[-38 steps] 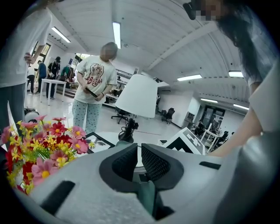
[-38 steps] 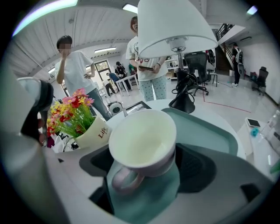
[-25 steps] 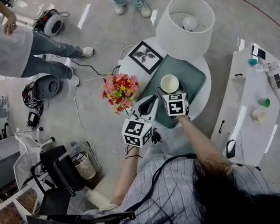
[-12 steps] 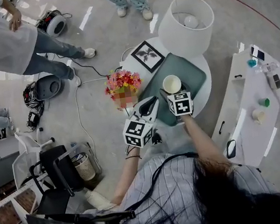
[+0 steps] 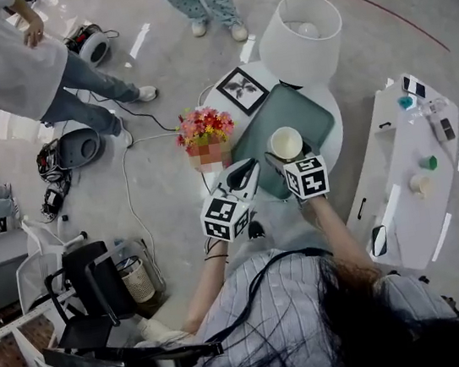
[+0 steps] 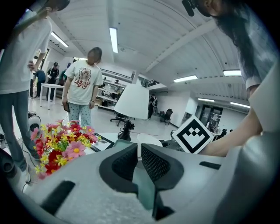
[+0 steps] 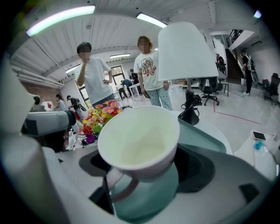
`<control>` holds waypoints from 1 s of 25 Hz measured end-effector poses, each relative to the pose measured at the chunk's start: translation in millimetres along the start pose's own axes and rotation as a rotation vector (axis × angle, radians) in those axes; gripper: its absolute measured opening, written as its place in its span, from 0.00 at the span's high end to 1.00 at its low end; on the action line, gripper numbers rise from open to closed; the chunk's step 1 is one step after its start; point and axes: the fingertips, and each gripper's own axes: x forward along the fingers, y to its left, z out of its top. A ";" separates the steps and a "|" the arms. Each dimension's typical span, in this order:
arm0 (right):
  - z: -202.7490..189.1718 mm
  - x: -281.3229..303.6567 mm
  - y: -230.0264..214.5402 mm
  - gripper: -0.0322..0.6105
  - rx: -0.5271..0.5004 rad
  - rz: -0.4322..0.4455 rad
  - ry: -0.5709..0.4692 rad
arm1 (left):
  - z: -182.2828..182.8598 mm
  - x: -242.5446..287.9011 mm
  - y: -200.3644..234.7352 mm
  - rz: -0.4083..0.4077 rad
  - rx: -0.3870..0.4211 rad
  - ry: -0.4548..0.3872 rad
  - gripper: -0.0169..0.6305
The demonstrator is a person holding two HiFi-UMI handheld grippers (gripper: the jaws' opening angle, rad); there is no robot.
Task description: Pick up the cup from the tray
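– On the round white counter (image 5: 337, 147), what is the layout?
– A teal tray (image 5: 291, 109) lies on it, and both tools are at the tray's near end. The right gripper (image 5: 284, 157) reaches onto the tray and is the nearer one to the work. The left gripper (image 6: 136, 151) hangs just beside it, at the tray's near-left edge, and takes no part.
– Location of the cup?
– The cup (image 7: 139, 138) sits directly between the right fingers (image 7: 192, 170), over the tray. Its mouth is up and tipped slightly. Its upright axis stands across the fingers' line of reach. Its handle (image 7: 114, 177) points back toward the gripper's body, low and to the left.
– State of the fingers?
– Right: closed on the cup's wall, one pad on each side. The left fingers (image 6: 158, 165) are drawn together to a narrow slit with nothing in it. In my judgement the coming move is a straight lift and needs no further reach.
– Anything not verifiable?
– Yes. The cup's bowl hides its own base, so I cannot tell whether it is clear of the tray. The cup also covers the contact of the left-side pad.
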 end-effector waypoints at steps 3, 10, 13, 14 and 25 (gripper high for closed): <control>2.0 -15.5 12.3 0.31 -0.017 0.019 -0.010 | -3.9 -13.4 -5.2 -0.006 0.007 -0.002 0.95; -0.2 -51.0 51.3 0.31 -0.013 0.045 -0.046 | -10.2 -57.6 -13.5 -0.001 0.028 -0.013 0.95; -6.1 -66.4 69.7 0.31 0.003 0.049 -0.064 | -12.5 -76.5 -18.3 0.002 0.038 -0.021 0.95; -8.3 -71.8 75.8 0.31 0.012 0.052 -0.071 | -13.7 -82.4 -20.8 0.000 0.039 -0.027 0.95; -41.8 -128.5 125.0 0.31 0.040 0.021 -0.119 | -55.9 -134.2 -58.0 -0.051 0.001 -0.039 0.95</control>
